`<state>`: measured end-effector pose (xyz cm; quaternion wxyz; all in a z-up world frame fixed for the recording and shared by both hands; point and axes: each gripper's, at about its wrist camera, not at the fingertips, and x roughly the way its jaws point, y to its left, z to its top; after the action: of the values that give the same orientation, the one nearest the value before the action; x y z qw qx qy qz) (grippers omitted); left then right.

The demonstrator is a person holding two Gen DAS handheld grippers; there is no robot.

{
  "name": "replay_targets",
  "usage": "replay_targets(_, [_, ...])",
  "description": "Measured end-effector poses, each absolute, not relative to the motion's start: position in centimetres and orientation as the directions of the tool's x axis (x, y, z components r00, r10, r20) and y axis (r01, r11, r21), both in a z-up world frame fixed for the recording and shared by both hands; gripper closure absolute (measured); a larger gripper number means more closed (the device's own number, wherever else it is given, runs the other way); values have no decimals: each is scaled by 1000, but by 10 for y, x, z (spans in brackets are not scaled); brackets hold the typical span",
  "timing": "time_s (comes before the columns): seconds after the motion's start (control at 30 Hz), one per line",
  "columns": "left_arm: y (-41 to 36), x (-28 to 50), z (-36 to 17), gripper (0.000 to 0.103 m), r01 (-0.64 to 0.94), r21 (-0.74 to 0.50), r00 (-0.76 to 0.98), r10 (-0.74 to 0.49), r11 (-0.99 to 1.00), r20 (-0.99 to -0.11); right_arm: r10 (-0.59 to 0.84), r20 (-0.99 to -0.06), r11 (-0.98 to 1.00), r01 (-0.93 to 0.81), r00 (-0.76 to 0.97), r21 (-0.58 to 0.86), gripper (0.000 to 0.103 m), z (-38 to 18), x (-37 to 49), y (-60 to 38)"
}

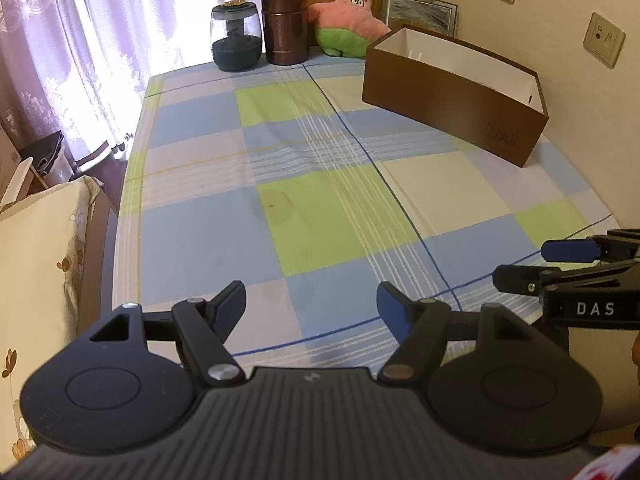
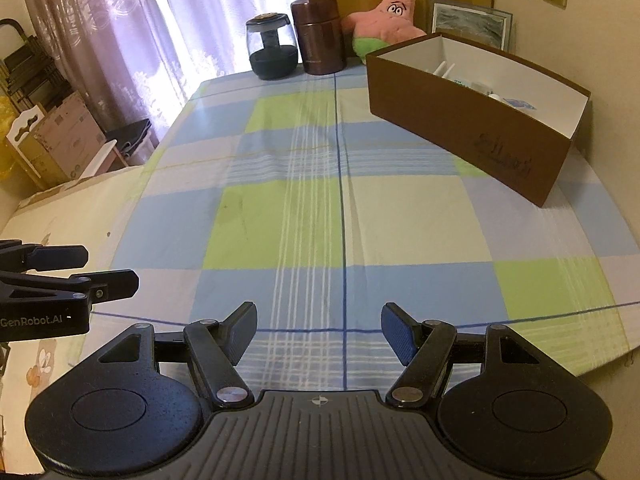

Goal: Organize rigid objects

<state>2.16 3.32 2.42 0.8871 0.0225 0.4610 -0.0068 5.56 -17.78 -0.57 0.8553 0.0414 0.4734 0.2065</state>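
Observation:
A brown open box [image 1: 456, 96] with a white inside stands at the far right of the checked tablecloth [image 1: 320, 216]; it also shows in the right wrist view [image 2: 468, 120], holding several small white items [image 2: 480, 88]. My left gripper [image 1: 312, 304] is open and empty over the near table edge. My right gripper [image 2: 318, 326] is open and empty, also near the front edge. Each gripper shows at the side of the other's view: the right one [image 1: 532, 264] and the left one [image 2: 108, 272].
At the table's far end stand a glass jar with a dark base [image 1: 236, 36], a brown metal canister [image 1: 285, 26] and a pink star plush [image 1: 352, 20]. A framed picture [image 1: 420, 10] leans on the wall. Curtains and cardboard boxes [image 2: 56, 140] are on the left.

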Motion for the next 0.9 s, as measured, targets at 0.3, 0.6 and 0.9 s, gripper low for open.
replay_targets(0.3, [35,13,26,34,32,32,581,7,999,-814,390,-792,912,-315,469,263,37,-4,50,-175])
replay_targets(0.6, [33,12,26,34,36,28,582,1,999,-813,389,-793,913,-313,468,263,37,-3,46,-173])
replay_targets(0.9, [30,10,26,34,45,26,583,-5,999,-813,388,-794,913,-311,468,263,37,-3,45,-173])
